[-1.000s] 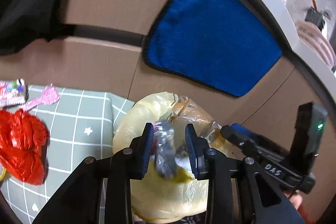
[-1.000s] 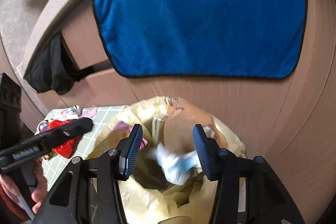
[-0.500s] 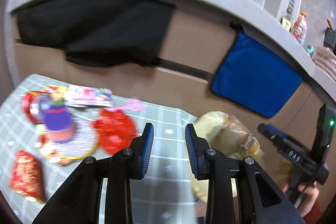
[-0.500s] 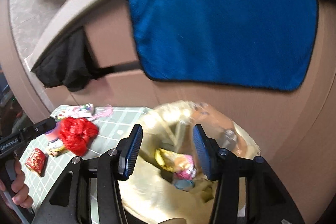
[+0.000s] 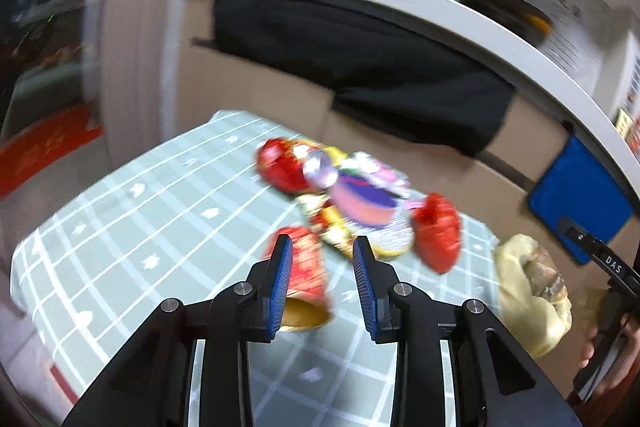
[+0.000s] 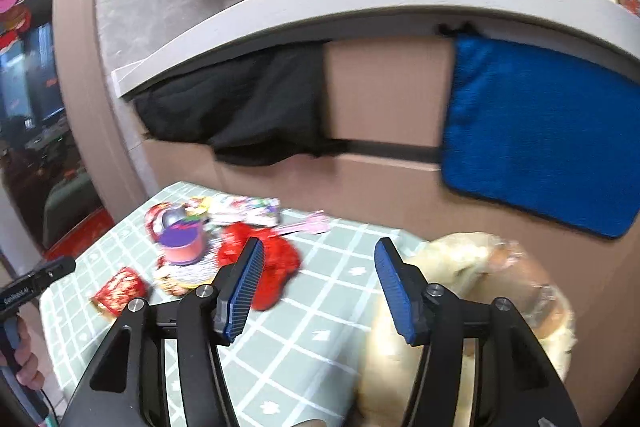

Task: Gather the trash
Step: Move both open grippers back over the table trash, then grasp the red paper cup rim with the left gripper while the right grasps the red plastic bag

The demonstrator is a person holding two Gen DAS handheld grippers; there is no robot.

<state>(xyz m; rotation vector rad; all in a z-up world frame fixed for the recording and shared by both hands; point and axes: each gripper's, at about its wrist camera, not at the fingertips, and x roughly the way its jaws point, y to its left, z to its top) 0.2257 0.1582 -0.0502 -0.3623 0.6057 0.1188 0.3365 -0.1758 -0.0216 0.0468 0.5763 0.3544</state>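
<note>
Green checked worktop (image 5: 168,211) now fills view; left hand-held gripper (image 5: 322,281) has swung off bag (image 5: 532,291) to red packet (image 5: 306,267), empty, jaws apart. Right hand-held gripper (image 6: 318,289) gapes too.

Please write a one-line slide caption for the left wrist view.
Open left gripper approaches a red printed wrapper on the green grid-patterned tablecloth, yellow plastic trash bag at right.

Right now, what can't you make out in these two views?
- Bag contents: right view, motion blur and right gripper in front.
- Red packet: left view, blurred, part behind a left finger.
- Wrapper pile print: blurred in both views.
</note>
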